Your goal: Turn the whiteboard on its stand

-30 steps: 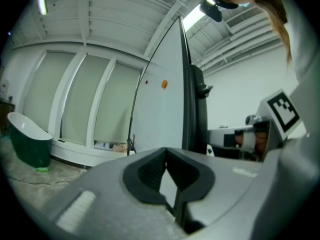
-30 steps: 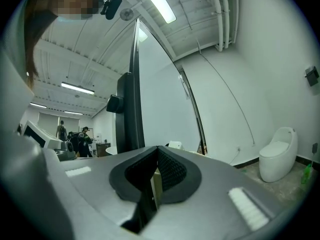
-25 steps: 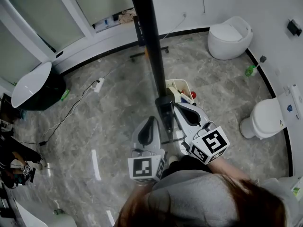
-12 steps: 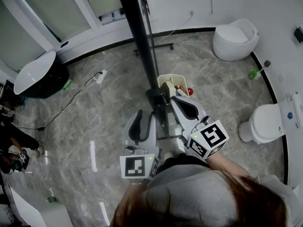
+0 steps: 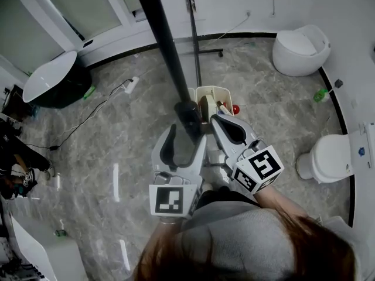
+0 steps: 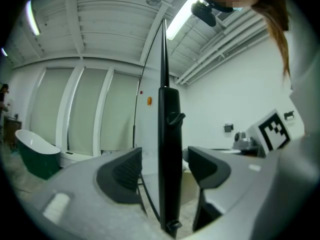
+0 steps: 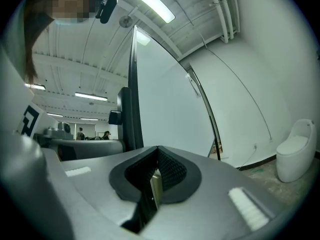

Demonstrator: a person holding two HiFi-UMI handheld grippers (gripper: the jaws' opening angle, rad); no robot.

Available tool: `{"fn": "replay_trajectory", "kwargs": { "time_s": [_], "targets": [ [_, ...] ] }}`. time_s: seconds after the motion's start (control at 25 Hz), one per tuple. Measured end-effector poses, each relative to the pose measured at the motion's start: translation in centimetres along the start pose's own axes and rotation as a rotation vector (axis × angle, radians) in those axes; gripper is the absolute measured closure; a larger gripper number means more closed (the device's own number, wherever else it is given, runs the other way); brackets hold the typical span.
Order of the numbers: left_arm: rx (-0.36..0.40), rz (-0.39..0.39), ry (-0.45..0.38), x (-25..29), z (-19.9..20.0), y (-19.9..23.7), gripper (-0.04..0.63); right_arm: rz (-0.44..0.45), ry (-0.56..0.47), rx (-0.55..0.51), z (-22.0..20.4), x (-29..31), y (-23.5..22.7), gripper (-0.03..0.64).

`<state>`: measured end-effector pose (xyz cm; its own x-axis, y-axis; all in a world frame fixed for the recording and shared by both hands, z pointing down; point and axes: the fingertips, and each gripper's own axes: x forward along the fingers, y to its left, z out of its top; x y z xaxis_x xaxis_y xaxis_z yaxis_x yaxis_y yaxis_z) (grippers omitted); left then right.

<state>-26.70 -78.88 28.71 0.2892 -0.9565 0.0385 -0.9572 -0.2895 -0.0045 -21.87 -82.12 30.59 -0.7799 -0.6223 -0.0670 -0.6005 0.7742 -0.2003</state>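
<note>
Left gripper view has the left gripper's (image 6: 167, 166) fingers (image 6: 122, 176) released and spread wide, having just been opening, with the black upright post (image 6: 170, 129) of the whiteboard stand between them and touching neither one. Right gripper view shows the right gripper's (image 7: 156, 176) fingers clenched on a thin pale strip (image 7: 155, 186), and just beyond them the large white whiteboard (image 7: 165, 99) rises upright, with the black post along its left side. Head view places both grippers side by side at the post, above a grey marbled floor (image 5: 117, 145), with a cream open bin (image 5: 211, 92) just beyond the right gripper.
</note>
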Motion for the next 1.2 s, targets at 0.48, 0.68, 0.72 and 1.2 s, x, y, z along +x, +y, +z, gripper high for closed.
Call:
{"fn": "replay_trajectory", "kwargs": {
  "time_s": [0.48, 0.68, 0.72, 1.2],
  "targets": [
    [0.035, 0.157, -0.074, 5.5, 2.1, 0.7, 0.254, -0.033, 0.010, 0.011, -0.7, -2.4, -2.4, 0.614],
    [0.051, 0.146, -0.114, 7.0, 3.2, 1.0, 0.285, -0.044, 0.019, 0.004, -0.7, -3.3, -3.2, 0.614],
    [0.078, 0.137, -0.117, 7.2, 3.4, 0.8, 0.364, -0.043, 0.021, 0.000, -0.7, -3.4, -3.3, 0.614],
    [0.131, 0.192, -0.133, 7.6, 3.4, 0.6, 0.446, 0.003, 0.066, -0.023, -2.7, -5.2, -2.3, 0.614]
  ]
}}
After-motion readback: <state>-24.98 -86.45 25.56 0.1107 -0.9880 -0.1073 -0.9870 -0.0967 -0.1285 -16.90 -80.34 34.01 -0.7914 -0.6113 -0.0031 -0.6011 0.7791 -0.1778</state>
